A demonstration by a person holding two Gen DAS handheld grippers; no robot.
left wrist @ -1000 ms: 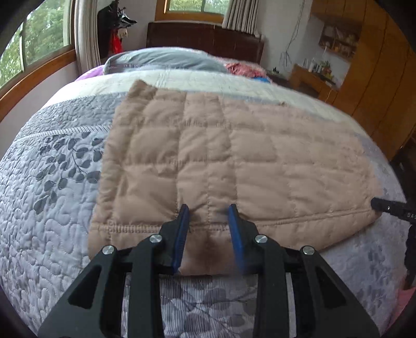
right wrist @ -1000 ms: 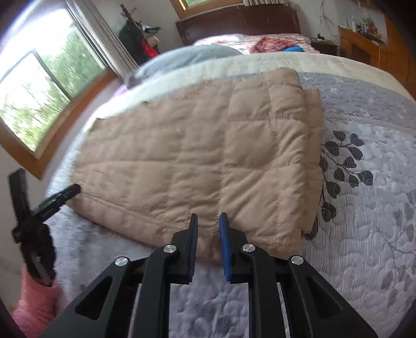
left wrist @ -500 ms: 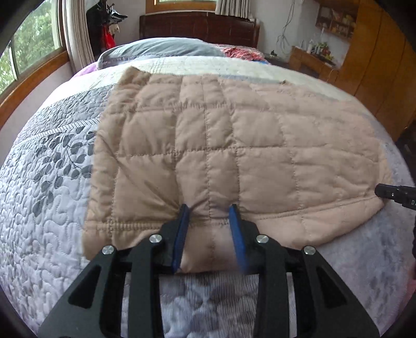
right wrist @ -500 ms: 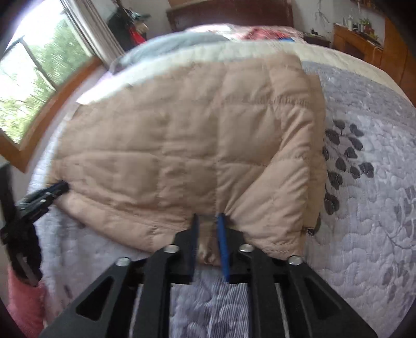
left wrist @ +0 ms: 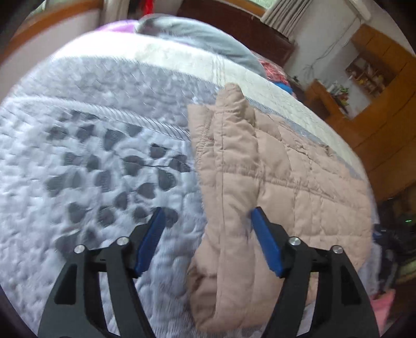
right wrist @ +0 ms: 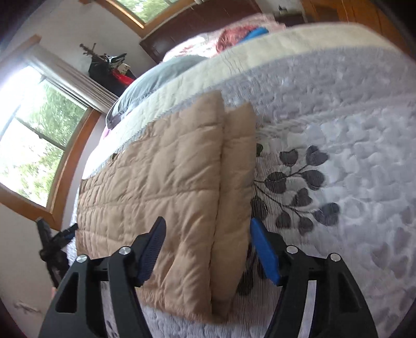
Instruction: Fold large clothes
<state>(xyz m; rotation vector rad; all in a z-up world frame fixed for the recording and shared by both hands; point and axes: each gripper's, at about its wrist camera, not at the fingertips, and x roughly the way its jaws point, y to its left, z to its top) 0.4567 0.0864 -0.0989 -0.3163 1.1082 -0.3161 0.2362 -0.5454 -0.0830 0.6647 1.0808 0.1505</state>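
Note:
A tan quilted jacket [left wrist: 286,192] lies folded flat on the bed; it also shows in the right wrist view [right wrist: 169,187]. My left gripper [left wrist: 206,228] is open, its jaws spread wide over the jacket's left folded edge, holding nothing. My right gripper [right wrist: 206,239] is open, its jaws spread over the jacket's right folded edge, holding nothing. The left gripper also shows small at the far left of the right wrist view [right wrist: 56,239].
The bed has a grey quilted cover with a dark leaf pattern [left wrist: 91,161], also seen in the right wrist view [right wrist: 338,156]. A grey pillow [left wrist: 197,36] and a dark headboard [left wrist: 234,23] are at the far end. Wooden cabinets [left wrist: 384,109] stand right; a window [right wrist: 33,135] left.
Both grippers opened wide and let go of the jacket's near hem. Each has swung out to one side edge of the jacket, left to the left, right to the right.

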